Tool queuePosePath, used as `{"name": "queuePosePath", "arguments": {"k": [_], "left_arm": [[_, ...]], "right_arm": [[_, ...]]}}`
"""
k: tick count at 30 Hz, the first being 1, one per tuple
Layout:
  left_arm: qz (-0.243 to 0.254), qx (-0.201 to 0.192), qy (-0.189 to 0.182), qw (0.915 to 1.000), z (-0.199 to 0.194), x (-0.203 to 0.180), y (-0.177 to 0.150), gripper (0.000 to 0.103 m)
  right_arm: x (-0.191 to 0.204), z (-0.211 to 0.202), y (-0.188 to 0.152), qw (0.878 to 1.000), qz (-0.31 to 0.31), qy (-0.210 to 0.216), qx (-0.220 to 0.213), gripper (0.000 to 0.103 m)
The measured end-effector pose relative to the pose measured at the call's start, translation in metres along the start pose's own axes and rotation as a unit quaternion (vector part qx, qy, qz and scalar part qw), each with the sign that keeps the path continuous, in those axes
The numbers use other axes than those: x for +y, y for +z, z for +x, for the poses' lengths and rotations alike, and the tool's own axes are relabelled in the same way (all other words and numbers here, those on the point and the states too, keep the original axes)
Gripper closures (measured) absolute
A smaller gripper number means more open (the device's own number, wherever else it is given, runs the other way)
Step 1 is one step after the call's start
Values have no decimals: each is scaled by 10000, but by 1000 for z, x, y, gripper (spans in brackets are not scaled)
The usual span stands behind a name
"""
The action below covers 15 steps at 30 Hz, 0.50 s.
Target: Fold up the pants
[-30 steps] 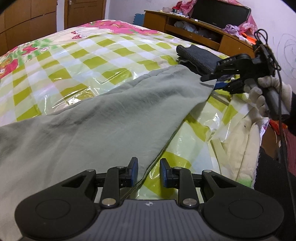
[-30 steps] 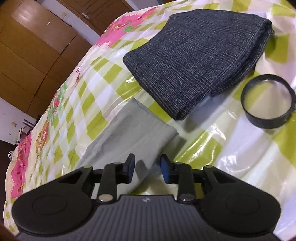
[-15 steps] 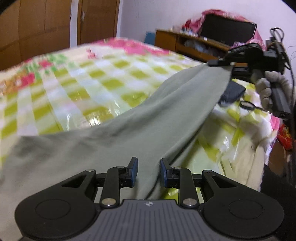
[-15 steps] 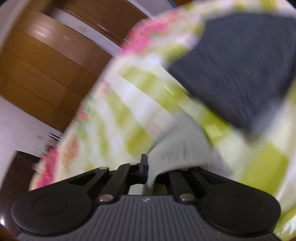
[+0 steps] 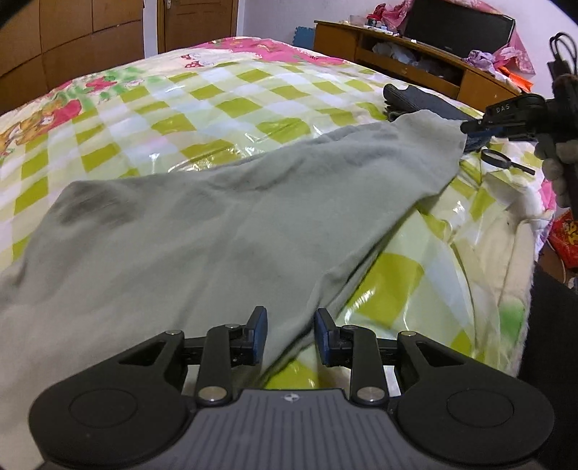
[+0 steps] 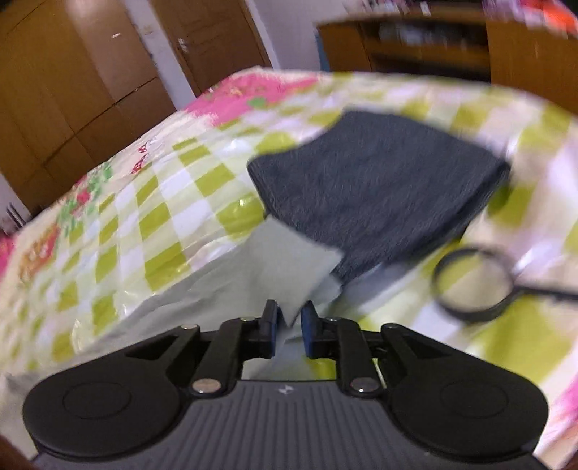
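Pale grey-green pants (image 5: 216,224) lie spread over the checked bed cover (image 5: 234,108). My left gripper (image 5: 290,336) hovers at their near edge. Its jaws stand apart, with a fold of that edge in the gap and the pads not pressing. At the far right, my right gripper (image 5: 469,130) pinches the corner of a leg end and holds it a little off the bed. In the blurred right wrist view the leg end (image 6: 289,260) narrows to a point between the jaws of the right gripper (image 6: 289,325), which are opening.
A folded dark grey garment (image 6: 372,188) lies just past the leg end, with a black-rimmed magnifying glass (image 6: 473,285) to its right. A gloved hand (image 5: 556,170) holds the right gripper. A wooden desk (image 5: 397,47) stands behind the bed, a wardrobe (image 5: 72,29) at the far left.
The right gripper was open at the flat leg end; it closed on it, raised it high, and now holds it lower. The pants' edge has come between the left jaws.
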State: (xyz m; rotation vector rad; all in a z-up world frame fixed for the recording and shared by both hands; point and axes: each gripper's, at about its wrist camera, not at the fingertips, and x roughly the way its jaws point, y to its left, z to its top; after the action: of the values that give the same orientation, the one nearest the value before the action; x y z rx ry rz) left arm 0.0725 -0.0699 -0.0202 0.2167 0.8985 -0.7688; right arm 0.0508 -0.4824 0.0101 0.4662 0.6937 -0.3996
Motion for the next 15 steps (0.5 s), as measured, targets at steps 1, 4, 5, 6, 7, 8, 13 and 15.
{"name": "queuePosePath", "arguments": {"k": [1, 4, 5, 6, 7, 8, 13, 15], "left_arm": [[-1, 29, -46, 10000, -1, -1, -1, 62], [156, 93, -70, 9998, -4, -7, -7, 62], [195, 111, -95, 9997, -6, -8, -8, 62], [204, 119, -115, 9997, -8, -8, -8, 62], [199, 117, -129, 9997, -11, -7, -8, 62], [196, 96, -142, 9997, -15, -6, -8, 62], [89, -112, -222, 9997, -29, 2, 0, 62], [53, -184, -250, 9995, -27, 7, 5, 62]], "right_arm": [[6, -9, -1, 9997, -221, 0, -84, 86], [35, -24, -9, 9951, -955, 237, -120, 85], [45, -26, -13, 9925, -1154, 386, -96, 85], [60, -24, -16, 9877, -1432, 623, -7, 86], [73, -22, -17, 9822, -1684, 824, 98, 84], [86, -16, -19, 9767, -1902, 981, 157, 84], [162, 25, -22, 9263, -3337, 1665, 528, 84], [183, 40, -19, 9015, -3865, 1848, 610, 84]]}}
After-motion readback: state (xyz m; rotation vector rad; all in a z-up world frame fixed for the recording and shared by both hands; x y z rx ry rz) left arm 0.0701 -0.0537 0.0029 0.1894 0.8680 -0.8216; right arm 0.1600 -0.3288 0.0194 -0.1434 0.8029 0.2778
